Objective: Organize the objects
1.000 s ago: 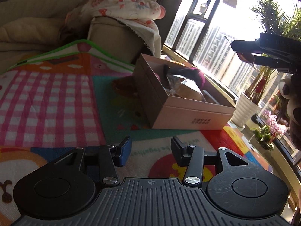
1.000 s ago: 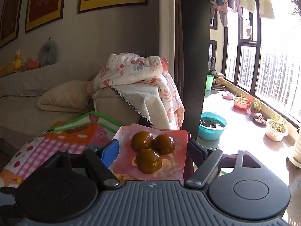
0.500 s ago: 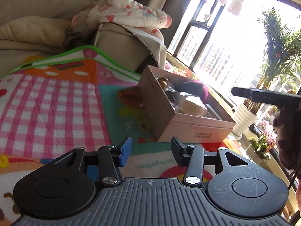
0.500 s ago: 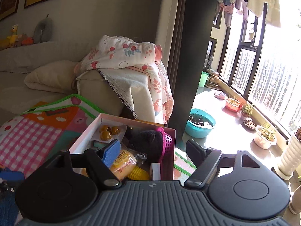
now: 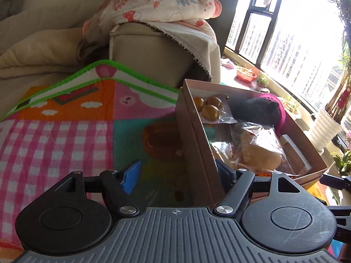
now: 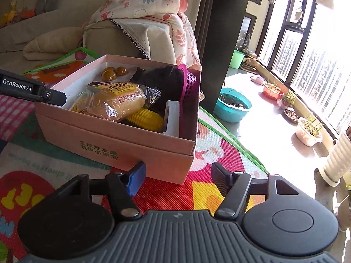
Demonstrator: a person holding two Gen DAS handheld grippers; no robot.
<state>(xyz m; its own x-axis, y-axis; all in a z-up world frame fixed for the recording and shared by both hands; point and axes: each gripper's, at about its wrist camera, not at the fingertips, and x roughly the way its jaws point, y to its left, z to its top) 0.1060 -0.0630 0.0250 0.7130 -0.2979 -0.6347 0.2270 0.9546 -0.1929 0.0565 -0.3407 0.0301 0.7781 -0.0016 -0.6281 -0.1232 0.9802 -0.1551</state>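
Note:
A pink cardboard box (image 6: 122, 144) stands on the play mat. It holds a pack of three brown balls (image 6: 111, 72), a bagged bread roll (image 6: 118, 100), a yellow ribbed toy (image 6: 144, 120) and a dark bundle in a magenta basket (image 6: 188, 83). My left gripper (image 5: 178, 177) straddles the left wall of the box (image 5: 197, 144), right finger inside, blue pad outside. Its jaws are opening and do not press the wall. My right gripper (image 6: 179, 177) hangs low at the box's near corner. Its jaws are closing and the pads touch nothing.
The colourful play mat (image 5: 65, 135) runs left and toward me. Behind the box is a sofa arm (image 6: 131, 41) draped with flowered blankets. To the right are a teal basin (image 6: 232, 105), small plant pots (image 6: 307, 129) on the sill and a white ribbed pot (image 6: 337, 160).
The right gripper let go of the brown-ball pack, which now lies in the box, then sank to the box's near corner. The left gripper moved up to the box and its jaws widened.

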